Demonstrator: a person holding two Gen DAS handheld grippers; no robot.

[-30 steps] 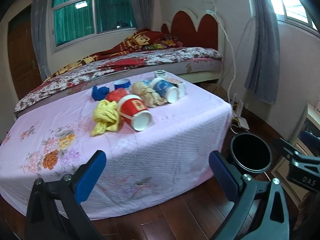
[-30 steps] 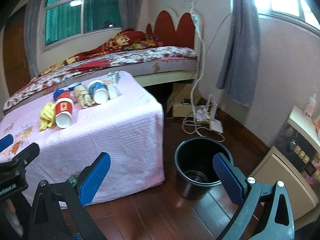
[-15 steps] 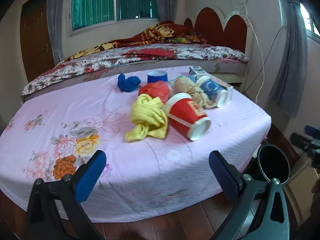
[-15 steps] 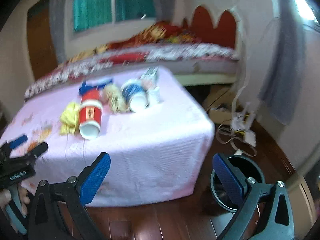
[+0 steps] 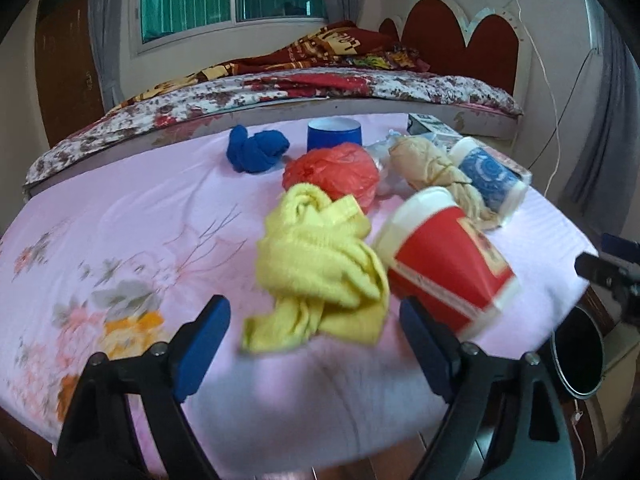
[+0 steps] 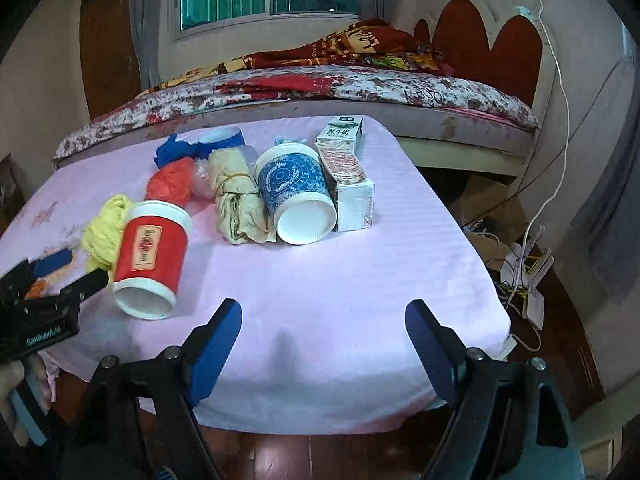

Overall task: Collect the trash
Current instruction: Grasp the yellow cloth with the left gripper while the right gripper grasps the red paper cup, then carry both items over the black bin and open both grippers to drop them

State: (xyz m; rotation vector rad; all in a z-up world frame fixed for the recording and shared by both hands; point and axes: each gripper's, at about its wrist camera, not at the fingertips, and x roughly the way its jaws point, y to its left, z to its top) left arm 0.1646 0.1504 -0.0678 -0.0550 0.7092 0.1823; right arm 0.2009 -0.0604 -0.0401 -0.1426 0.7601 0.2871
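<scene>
Left gripper (image 5: pixel 314 322), jaws apart (just narrowing, empty); red cup (image 5: pixel 444 260) lies sideways, mouth toward camera.

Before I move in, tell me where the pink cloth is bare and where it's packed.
Bare: the near right stretch of the pink cloth, between the red cup and the table's right edge, in front of the blue cup and carton. Also the flowered left side, left of the yellow rag. Crowded: the middle and far strip, where cups, rags, the red bag and carton touch.

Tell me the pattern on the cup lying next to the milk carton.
Blue with white swirling circular motifs on the cup; clearest in the right wrist view.
</scene>
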